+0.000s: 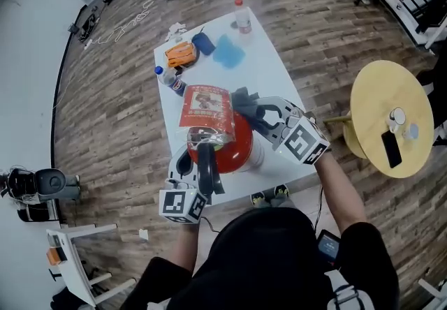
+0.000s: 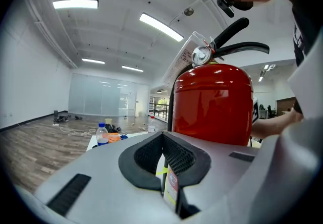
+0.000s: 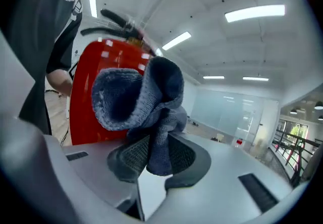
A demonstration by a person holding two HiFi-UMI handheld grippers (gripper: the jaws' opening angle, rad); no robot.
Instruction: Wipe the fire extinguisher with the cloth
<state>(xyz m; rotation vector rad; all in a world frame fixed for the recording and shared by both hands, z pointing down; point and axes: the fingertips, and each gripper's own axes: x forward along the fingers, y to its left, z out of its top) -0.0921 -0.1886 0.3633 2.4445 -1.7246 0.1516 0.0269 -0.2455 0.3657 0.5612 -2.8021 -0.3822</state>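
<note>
Closest to the lens, my right gripper (image 3: 151,150) has its 2 jaws pinching a bunched grey-blue cloth (image 3: 133,97), whose loose fold looks pushed against the red fire extinguisher (image 3: 83,92) – held that way, I judge, so the soft bulk rather than the pads rubs the shell. At the lower centre of the head view, the left gripper (image 1: 198,170) is clamped on the black hose (image 2: 171,112) – apparently to steady the cylinder, which stands upright on the white table (image 1: 272,64) near its lower edge.

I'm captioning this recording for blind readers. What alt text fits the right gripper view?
The right tool is clamped on a bunched grey-blue cloth, held up against the red fire extinguisher just behind it. Bright ceiling lights run overhead.
</note>
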